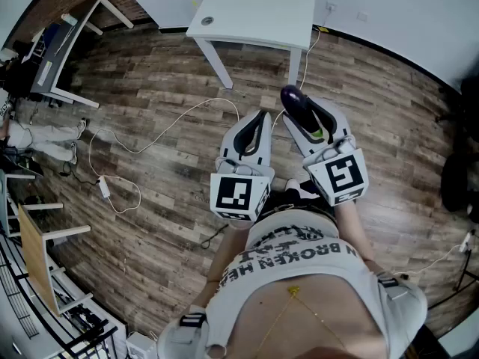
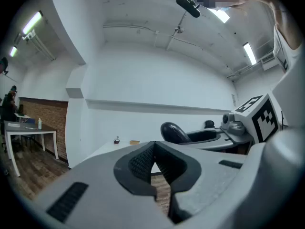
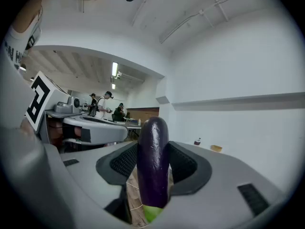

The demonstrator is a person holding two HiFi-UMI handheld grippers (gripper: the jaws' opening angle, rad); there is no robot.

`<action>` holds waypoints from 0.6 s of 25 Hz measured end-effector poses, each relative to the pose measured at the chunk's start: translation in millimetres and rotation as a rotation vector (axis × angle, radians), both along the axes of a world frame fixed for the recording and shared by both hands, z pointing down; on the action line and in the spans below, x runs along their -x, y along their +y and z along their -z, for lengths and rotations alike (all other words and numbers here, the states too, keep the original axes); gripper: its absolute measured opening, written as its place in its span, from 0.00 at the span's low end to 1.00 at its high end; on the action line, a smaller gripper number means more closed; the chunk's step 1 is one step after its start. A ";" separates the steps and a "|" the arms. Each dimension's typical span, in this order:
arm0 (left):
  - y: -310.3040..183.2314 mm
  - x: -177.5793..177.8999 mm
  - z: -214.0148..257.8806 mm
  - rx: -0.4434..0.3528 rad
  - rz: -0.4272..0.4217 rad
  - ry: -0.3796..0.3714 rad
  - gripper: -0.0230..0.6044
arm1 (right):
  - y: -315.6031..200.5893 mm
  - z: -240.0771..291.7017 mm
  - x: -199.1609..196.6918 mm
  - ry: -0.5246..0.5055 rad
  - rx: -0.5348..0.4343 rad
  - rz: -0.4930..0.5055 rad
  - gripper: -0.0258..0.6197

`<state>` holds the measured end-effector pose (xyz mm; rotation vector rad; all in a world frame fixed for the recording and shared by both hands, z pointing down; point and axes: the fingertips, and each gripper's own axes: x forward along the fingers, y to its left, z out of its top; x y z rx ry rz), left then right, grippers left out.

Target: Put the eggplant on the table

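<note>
Table (image 1: 254,10) cut off by the top edge; eggplant (image 3: 153,161) stem end mostly hidden.

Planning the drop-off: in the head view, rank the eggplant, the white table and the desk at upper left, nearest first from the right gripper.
1. eggplant, gripped in the right gripper itself.
2. white table, just ahead of it.
3. desk, far off to the left.

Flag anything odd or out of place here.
Nothing spilled or damaged. A white cable trails in loose loops across the floor, a likely trip hazard. The eggplant is gripped lengthwise in the jaws of the right gripper, not yet on the table.
</note>
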<state>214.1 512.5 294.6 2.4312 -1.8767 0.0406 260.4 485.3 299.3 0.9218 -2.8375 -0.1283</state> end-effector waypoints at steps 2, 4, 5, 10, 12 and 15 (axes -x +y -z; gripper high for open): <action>-1.0 -3.5 0.5 -0.001 0.002 -0.002 0.05 | -0.9 3.0 -3.4 -0.023 -0.002 0.000 0.36; -2.6 -9.3 0.8 -0.002 0.006 -0.003 0.05 | -2.1 3.8 -9.1 -0.041 0.004 0.005 0.36; -3.6 -12.9 0.1 0.000 0.008 -0.002 0.05 | -3.0 2.6 -12.6 -0.044 0.009 0.011 0.36; -6.3 -29.0 -10.1 0.021 0.023 0.006 0.05 | -7.1 -5.2 -27.0 -0.042 0.026 0.037 0.36; -8.0 -34.7 -13.4 0.030 0.028 0.014 0.05 | -10.5 -8.6 -31.1 -0.027 0.029 0.045 0.36; -10.4 -38.4 -16.2 0.052 0.037 0.021 0.05 | -16.3 -13.3 -34.7 -0.002 0.037 0.041 0.36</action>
